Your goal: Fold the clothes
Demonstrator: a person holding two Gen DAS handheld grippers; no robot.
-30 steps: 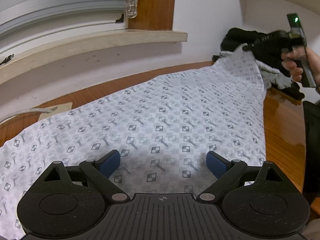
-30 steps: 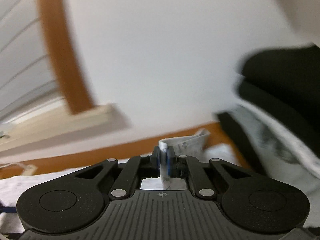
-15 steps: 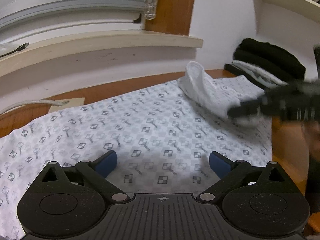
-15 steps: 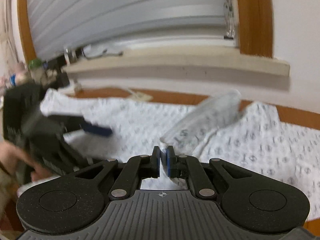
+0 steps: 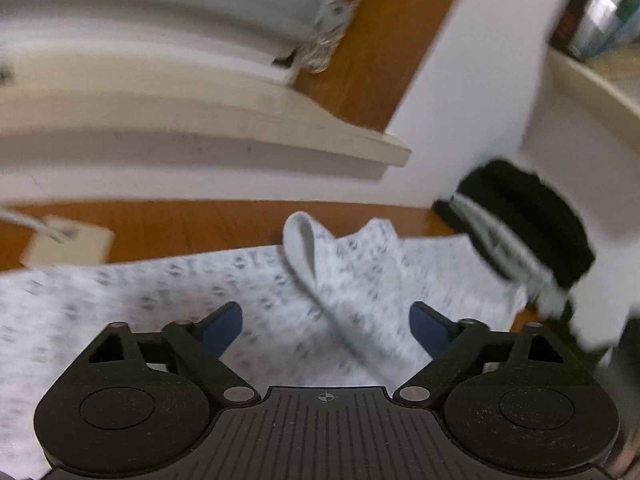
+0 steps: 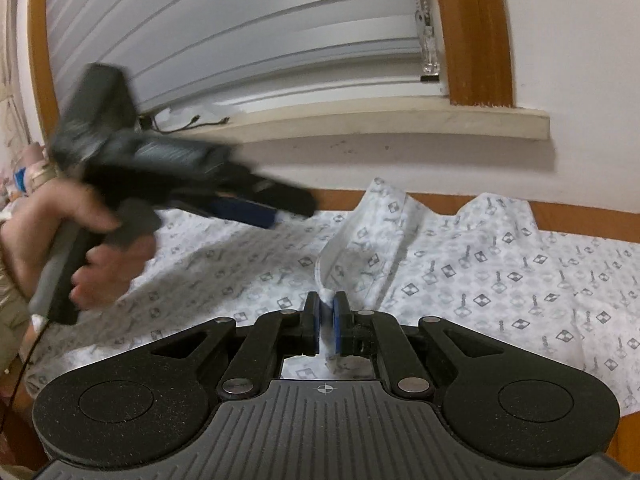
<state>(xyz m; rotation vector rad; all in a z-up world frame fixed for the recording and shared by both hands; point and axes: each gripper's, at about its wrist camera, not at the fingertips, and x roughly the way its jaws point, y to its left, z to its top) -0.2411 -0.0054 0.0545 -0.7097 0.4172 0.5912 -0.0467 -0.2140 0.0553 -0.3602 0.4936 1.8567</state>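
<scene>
Right gripper (image 6: 329, 320): blue pads clamped tight on a pinched fold of the white patterned cotton garment (image 6: 480, 272), fabric bunched between the pads and pulled up into a ridge running toward 12 o'clock. The rest of the garment lies spread flat on the brown wooden table (image 6: 580, 216), covering most of it from 9 to 3 o'clock.

Left gripper (image 5: 322, 322): jaws wide apart, nothing between them, hanging above the garment (image 5: 160, 300). In the right wrist view it shows at 9–10 o'clock, blurred, held by the person's hand (image 6: 100, 256), blue pads (image 6: 244, 210) pointing toward the ridge and apart from the cloth.

Left wrist view is motion-blurred. The raised fold (image 5: 308, 256) sits at 12 o'clock from the jaws, looped over itself. Stack of folded black and grey-white clothes (image 5: 528, 224) at 2 o'clock, at the garment's far right edge; touching or not, cannot tell. Small beige card with a white cord (image 5: 68, 242) on the table at 10 o'clock, just beyond the garment edge.

Cream window sill (image 6: 400, 128) and grey slatted blind (image 6: 260, 32) behind the table at 12 o'clock.
</scene>
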